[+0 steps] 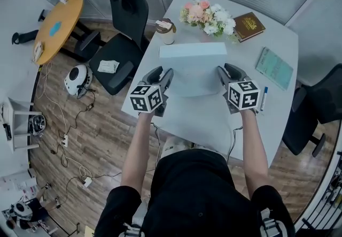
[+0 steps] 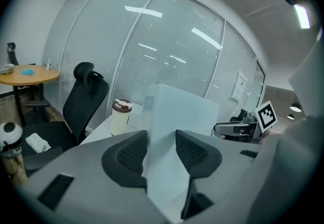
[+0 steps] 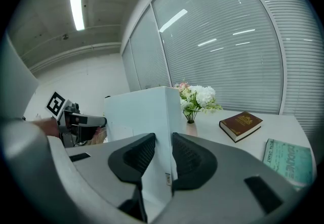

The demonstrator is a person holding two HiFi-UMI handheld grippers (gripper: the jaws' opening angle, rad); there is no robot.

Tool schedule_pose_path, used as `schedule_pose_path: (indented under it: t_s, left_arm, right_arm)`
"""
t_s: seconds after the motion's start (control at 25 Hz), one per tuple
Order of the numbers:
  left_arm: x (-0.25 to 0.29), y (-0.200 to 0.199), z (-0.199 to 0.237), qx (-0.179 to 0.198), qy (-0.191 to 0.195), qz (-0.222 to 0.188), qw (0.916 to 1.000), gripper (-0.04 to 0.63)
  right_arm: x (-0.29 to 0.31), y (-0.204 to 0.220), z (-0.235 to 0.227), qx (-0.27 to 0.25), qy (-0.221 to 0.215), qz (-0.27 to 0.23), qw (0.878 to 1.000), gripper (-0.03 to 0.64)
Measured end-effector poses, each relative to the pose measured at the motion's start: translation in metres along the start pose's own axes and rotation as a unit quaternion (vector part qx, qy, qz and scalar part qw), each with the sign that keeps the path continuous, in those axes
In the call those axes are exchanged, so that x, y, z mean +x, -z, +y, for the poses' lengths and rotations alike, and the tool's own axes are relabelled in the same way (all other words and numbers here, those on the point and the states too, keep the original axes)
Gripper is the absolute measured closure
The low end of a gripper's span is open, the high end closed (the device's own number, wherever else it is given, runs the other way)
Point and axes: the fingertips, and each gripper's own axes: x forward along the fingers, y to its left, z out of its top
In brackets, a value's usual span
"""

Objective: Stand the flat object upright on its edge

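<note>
Box (image 1: pixel 193 67) at table (image 1: pixel 214 121) centre, tilted, broad face toward person. Left gripper (image 1: pixel 164 74) clamps box's left end, pads pressed on both faces. Right gripper (image 1: pixel 228 71) pinches right end same way. Lower edge touching table or not: unclear. Flowers (image 1: pixel 208 16) and cup (image 1: pixel 166 31) at table's far edge; brown book (image 1: pixel 249 25) at far right corner; green book (image 1: pixel 274 67) and pen (image 1: pixel 263 98) on table's right side.

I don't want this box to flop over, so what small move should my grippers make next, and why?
Probably tip the box further until its broad face is vertical, then settle its lower edge on the table. The left gripper and right gripper each clamp a side edge, and in the head view it looks tilted, so releasing now risks a fall.
</note>
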Motion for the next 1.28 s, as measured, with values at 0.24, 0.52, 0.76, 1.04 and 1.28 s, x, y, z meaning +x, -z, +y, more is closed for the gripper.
schedule_pose_path:
  t_s: [0.24,0.52,0.76,1.04,1.28]
  left_arm:
    - [0.005,0.001,0.001,0.010,-0.009,0.004,0.9999,0.407]
    - [0.006,0.007,0.001,0.002,-0.006,-0.001,1.0000,0.407]
    - [0.002,0.011,-0.001,-0.008,-0.003,-0.009,0.9999,0.407]
    - [-0.005,0.019,-0.006,-0.027,0.002,-0.013,0.9995,0.407]
    - [-0.011,0.024,-0.008,-0.035,0.005,-0.017,0.9992,0.407]
  right_arm:
    - [0.001,0.004,-0.002,-0.007,0.005,0.006,1.000,0.497]
    - [-0.002,0.010,-0.003,-0.004,0.002,0.003,1.000,0.502]
    - [-0.006,0.013,-0.001,0.013,-0.006,-0.005,1.000,0.500]
    - [-0.013,0.018,0.003,0.025,-0.013,-0.007,1.000,0.499]
    - [-0.017,0.022,0.005,0.034,-0.020,-0.009,0.999,0.497]
